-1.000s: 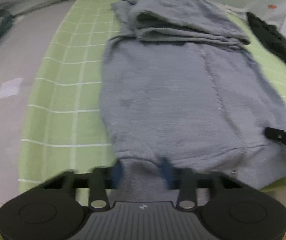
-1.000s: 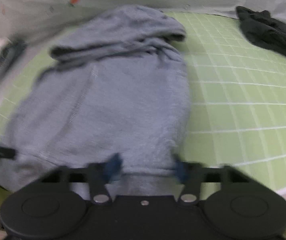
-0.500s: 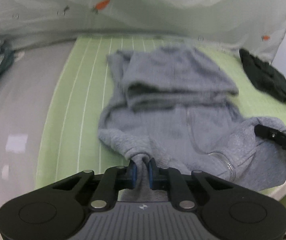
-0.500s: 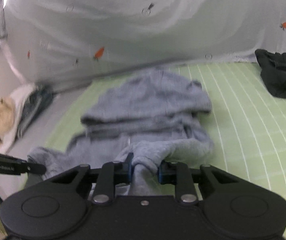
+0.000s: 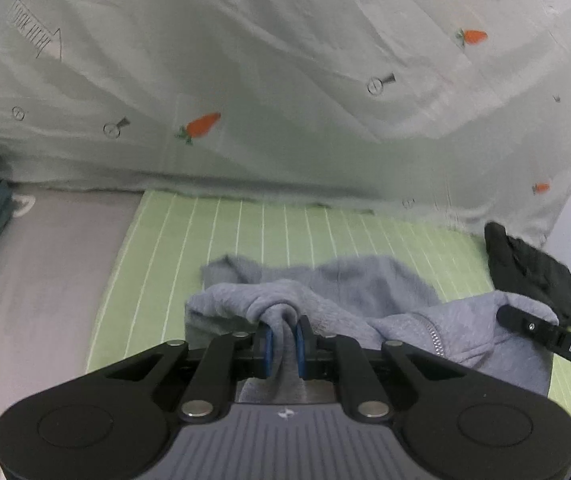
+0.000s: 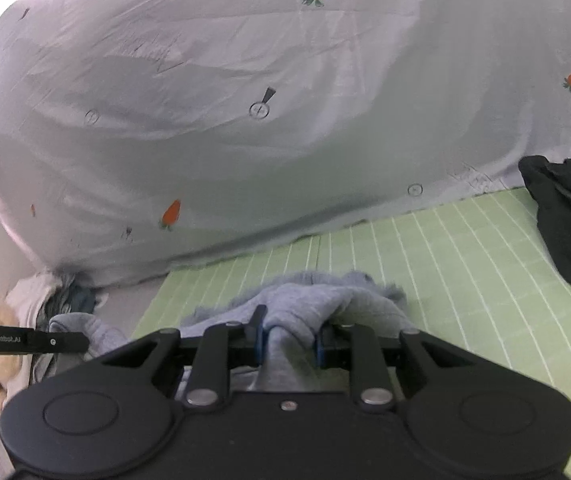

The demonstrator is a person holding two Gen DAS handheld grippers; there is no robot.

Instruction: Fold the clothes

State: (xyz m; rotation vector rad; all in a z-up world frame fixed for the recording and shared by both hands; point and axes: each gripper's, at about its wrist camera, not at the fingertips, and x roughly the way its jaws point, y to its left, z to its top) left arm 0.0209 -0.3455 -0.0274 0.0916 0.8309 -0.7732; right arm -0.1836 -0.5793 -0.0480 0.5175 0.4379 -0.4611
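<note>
A grey fleece hoodie (image 5: pixel 349 288) lies bunched on a green striped mat (image 5: pixel 245 232), its zipper showing at the right. My left gripper (image 5: pixel 283 340) is shut on a fold of its near hem, lifted off the mat. My right gripper (image 6: pixel 288 340) is shut on another fold of the same grey hoodie (image 6: pixel 325 296). In the left wrist view a finger of the right gripper (image 5: pixel 541 332) juts in at the right edge. The left gripper's finger (image 6: pixel 33 342) reaches in from the left of the right wrist view. The hoodie's far part is hidden behind the raised hem.
A black garment (image 5: pixel 533 276) lies at the mat's far right corner (image 6: pixel 569 224). A pale sheet with carrot prints (image 5: pixel 285 80) hangs behind the mat. Piled clothes (image 6: pixel 25 312) sit at the left, beside grey bedding (image 5: pixel 37 280).
Both grippers shut on the hoodie's hem, then lifted it and carried it toward the far end, doubling the garment over. The view has tilted up to the carrot sheet.
</note>
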